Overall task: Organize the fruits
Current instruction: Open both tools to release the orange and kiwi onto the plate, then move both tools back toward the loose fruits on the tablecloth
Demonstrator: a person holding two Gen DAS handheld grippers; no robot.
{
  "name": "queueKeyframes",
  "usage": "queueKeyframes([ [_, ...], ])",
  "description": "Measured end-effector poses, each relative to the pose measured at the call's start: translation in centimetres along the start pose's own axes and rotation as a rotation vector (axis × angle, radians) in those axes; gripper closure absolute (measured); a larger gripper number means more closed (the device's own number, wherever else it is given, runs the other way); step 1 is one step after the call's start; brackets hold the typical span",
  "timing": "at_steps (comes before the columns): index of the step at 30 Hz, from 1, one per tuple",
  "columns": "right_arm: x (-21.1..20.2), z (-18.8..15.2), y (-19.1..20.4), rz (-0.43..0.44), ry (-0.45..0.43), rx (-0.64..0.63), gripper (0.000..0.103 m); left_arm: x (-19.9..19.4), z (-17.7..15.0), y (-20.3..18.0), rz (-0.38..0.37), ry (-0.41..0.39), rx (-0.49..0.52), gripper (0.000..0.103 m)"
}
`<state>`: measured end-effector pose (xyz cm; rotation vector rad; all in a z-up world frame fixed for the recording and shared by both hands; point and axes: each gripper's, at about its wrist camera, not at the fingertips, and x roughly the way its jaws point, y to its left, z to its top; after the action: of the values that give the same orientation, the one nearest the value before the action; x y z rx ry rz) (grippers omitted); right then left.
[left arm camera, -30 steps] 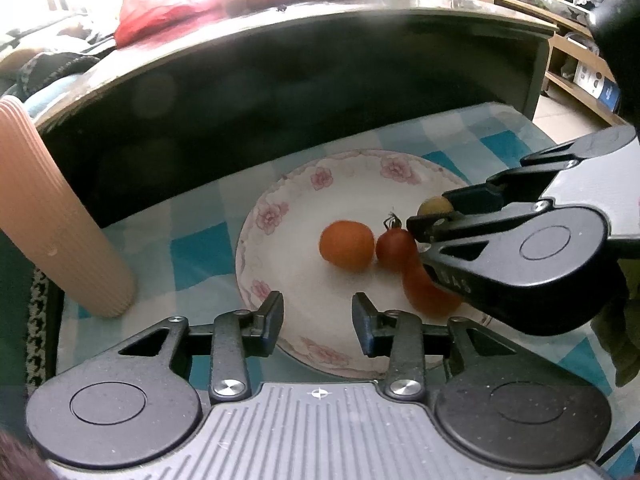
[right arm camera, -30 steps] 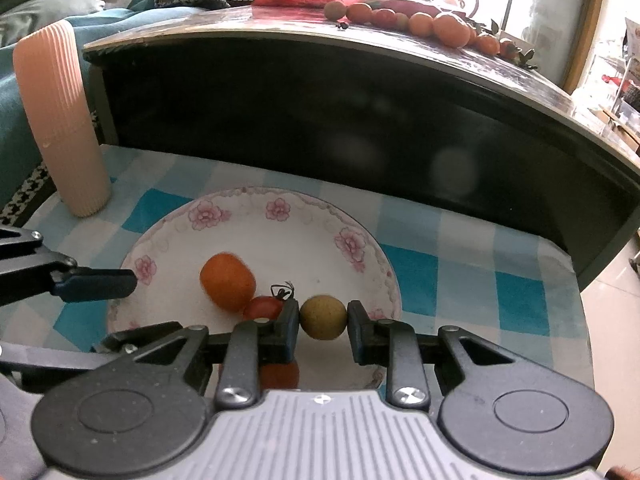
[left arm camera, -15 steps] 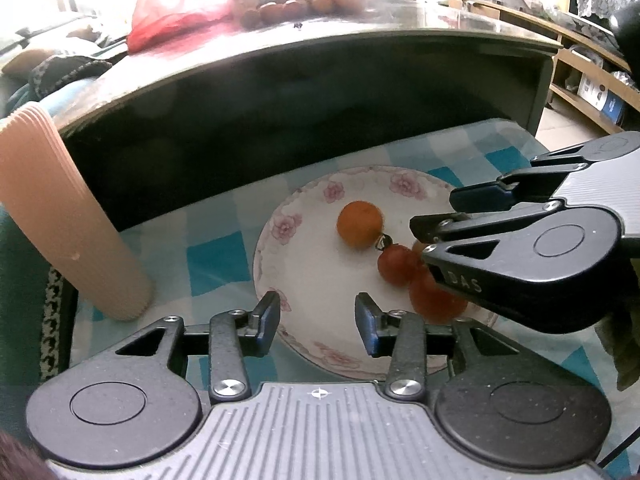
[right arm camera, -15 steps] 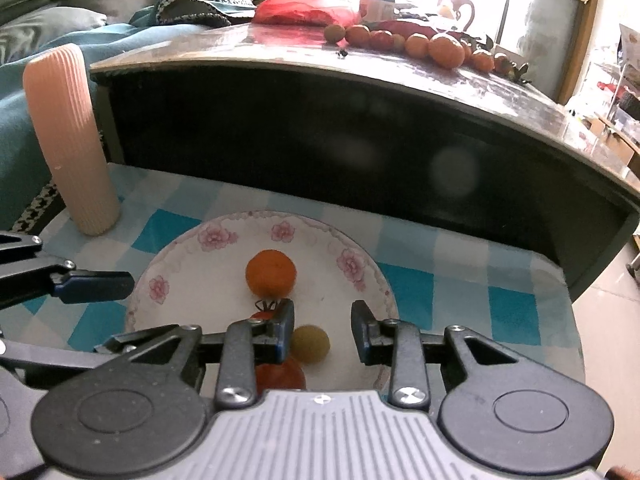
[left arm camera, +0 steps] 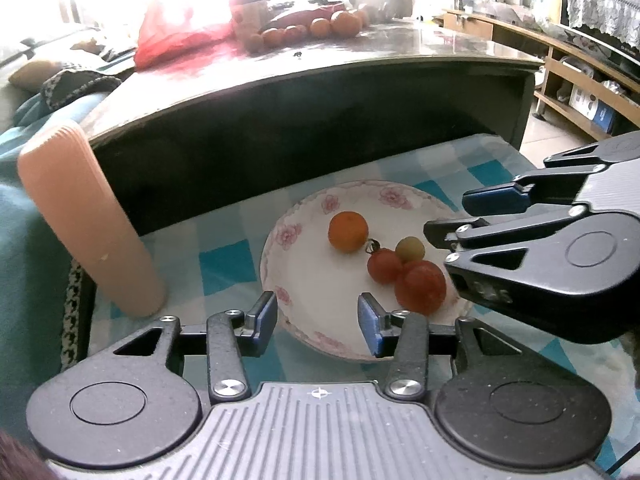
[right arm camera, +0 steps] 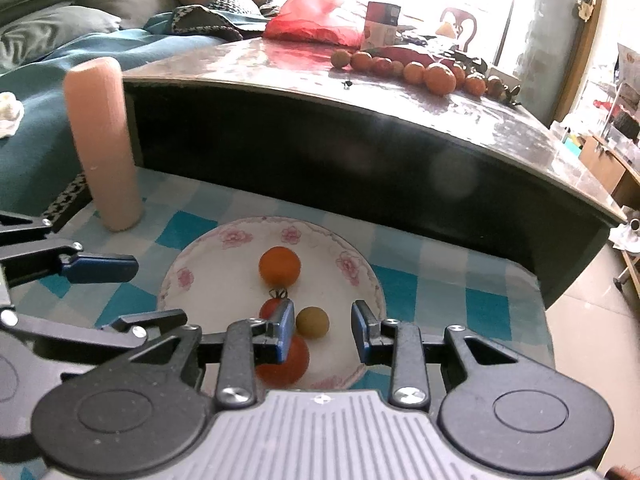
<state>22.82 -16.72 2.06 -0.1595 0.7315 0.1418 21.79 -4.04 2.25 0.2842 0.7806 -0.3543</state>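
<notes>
A floral plate (left arm camera: pixel 316 276) (right arm camera: pixel 220 280) lies on the blue checked cloth. On it sit an orange fruit (left arm camera: pixel 348 231) (right arm camera: pixel 279 266), a small stemmed tomato (left arm camera: pixel 384 266) (right arm camera: pixel 269 307), a larger tomato (left arm camera: pixel 420 287) (right arm camera: pixel 288 360) and a small yellow-green fruit (left arm camera: pixel 410 249) (right arm camera: pixel 313 322). My left gripper (left arm camera: pixel 318 320) (right arm camera: pixel 156 292) hovers open over the plate's near-left rim with nothing between its fingers. Above the plate's right side my right gripper (right arm camera: pixel 322 330) (left arm camera: pixel 448 216) is open, the yellow-green fruit lying below its gap.
A tall pink ribbed cylinder (left arm camera: pixel 92 220) (right arm camera: pixel 102 140) stands left of the plate. Behind it rises a dark table (left arm camera: pixel 320 120) carrying a row of fruits (left arm camera: pixel 312 30) (right arm camera: pixel 420 70) and a red bag (right arm camera: pixel 316 16). A sofa is at left, tiled floor at right.
The right gripper let go of the yellow-green fruit, which now lies on the plate. Both grippers have drawn back and up from the plate.
</notes>
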Motion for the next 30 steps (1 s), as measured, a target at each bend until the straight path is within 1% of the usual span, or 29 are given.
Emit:
queueKeyframes([
  [8, -2.9, -1.6, 1.1, 0.015, 0.001, -0.018, 0.057, -2.0, -1.0, -0.6, -0.004, -0.018, 0.024, 0.048],
  [17, -5.3, -3.0, 1.6, 0.031, 0.0, 0.005, 0.057, -3.9, -2.5, -1.0, -0.024, -0.017, 0.025, 0.047],
  [22, -6.3, -4.2, 2.3, 0.055, 0.02, 0.007, 0.057, -4.8, -3.8, -1.3, -0.031, 0.002, 0.037, 0.047],
  [26, -6.8, -5.5, 3.2, 0.074, 0.053, -0.013, 0.057, -5.3, -5.3, -1.7, -0.032, 0.03, 0.055, 0.047],
  [30, -7.1, -6.3, 4.1, 0.077, 0.076, -0.03, 0.057, -5.7, -6.7, -1.9, -0.043, 0.066, 0.053, 0.046],
])
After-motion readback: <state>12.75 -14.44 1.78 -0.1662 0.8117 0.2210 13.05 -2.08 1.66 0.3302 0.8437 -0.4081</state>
